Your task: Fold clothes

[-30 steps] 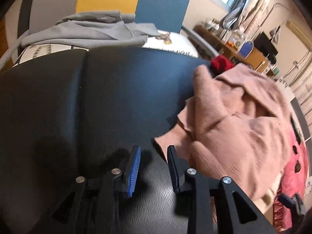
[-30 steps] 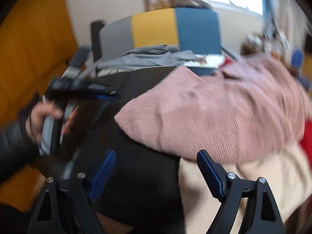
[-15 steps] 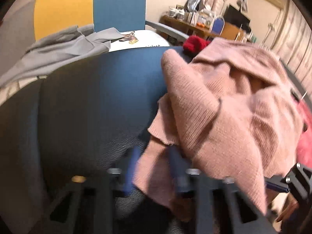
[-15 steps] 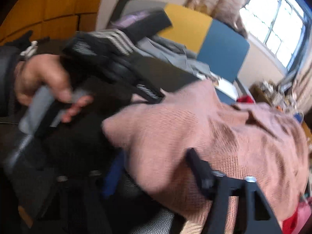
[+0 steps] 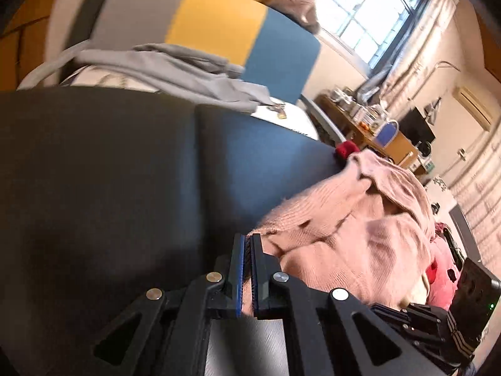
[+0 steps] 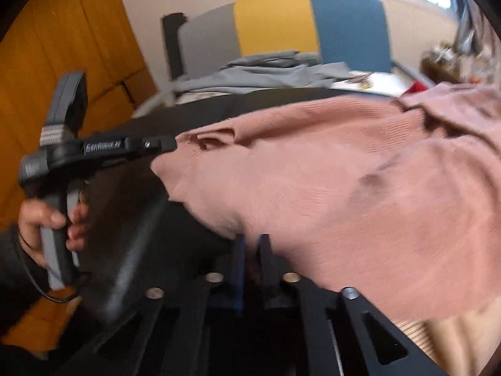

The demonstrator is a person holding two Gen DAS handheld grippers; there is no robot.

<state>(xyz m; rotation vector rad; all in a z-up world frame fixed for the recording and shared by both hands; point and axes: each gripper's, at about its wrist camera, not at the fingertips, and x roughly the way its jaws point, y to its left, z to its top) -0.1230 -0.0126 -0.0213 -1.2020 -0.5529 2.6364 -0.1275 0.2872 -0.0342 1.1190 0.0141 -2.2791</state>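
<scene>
While we look along the left gripper (image 5: pixel 247 241), we see its jaws clenched on an edge of the pink sweater (image 5: pixel 360 235), with a little knit caught between the blue pads. Most of the sweater lies bunched to the right of that grip, on the dark cushion (image 5: pixel 125 172), which fills the left half of the view. Beyond the cushion a grey garment (image 5: pixel 175 72) lies in front of a chair back (image 5: pixel 219 28) in grey, yellow and blue panels. A small red item (image 5: pixel 346 149) shows at the sweater's far end.

From the right wrist we see the right gripper (image 6: pixel 252 244) likewise pinching the sweater (image 6: pixel 360 194) at its near edge, jaws drawn close with fabric between them. The sweater is stretched across this view from the right gripper up to the left gripper (image 6: pixel 170 145), whose tip bites the cloth's left corner. A hand (image 6: pixel 51 225) in a dark sleeve holds that tool's handle at the left. A cream cloth (image 6: pixel 463 338) shows beneath the sweater at lower right.
</scene>
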